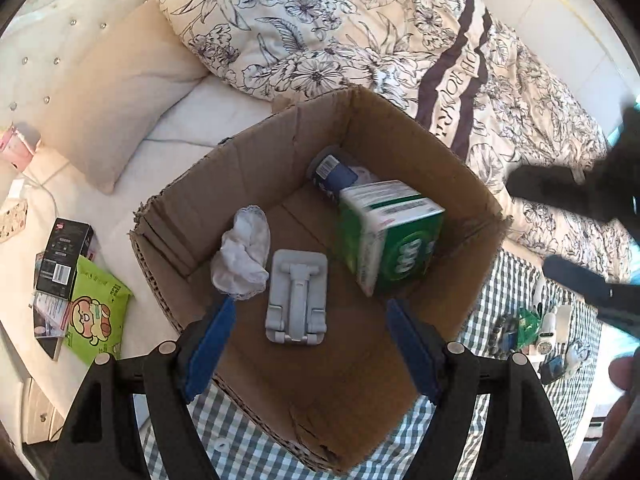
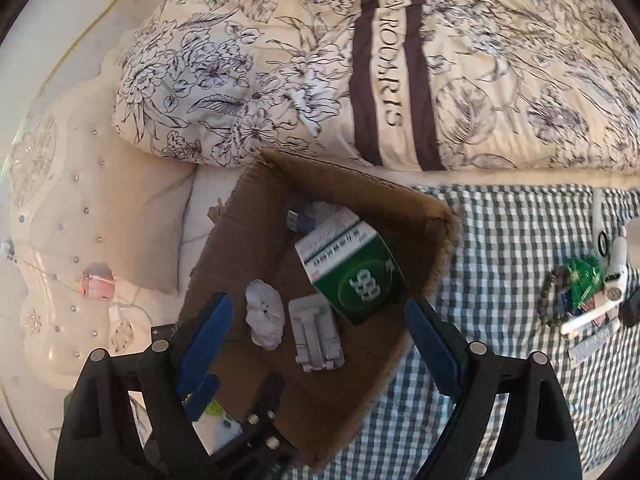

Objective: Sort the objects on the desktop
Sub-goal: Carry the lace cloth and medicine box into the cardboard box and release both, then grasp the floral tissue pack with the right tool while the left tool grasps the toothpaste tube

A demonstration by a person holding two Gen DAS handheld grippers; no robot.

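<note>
While both grippers hang over cardboard box (image 1: 400,380), nothing's held. Left gripper (image 1: 310,320) jaws wide apart, empty; right gripper (image 2: 320,316) same deal, spread and empty. Box sits on checkered cloth (image 2: 512,240) next to floral duvet (image 2: 280,60). Inside: grey folding phone stand (image 1: 297,295) flat on bottom, crumpled white tissue (image 1: 243,256) just beside it, green carton (image 1: 394,236) tipped over, blue tube (image 1: 332,170) behind carton. Loose bits (image 2: 580,292) off on cloth, well apart from box.

Bed (image 2: 500,240) with checked sheet carries cardboard box (image 2: 436,208); floral quilt (image 2: 280,60) at 12 o'clock, small clutter pile (image 2: 580,292) at 3 o'clock, beige pillow (image 1: 120,92) at 10 o'clock.
</note>
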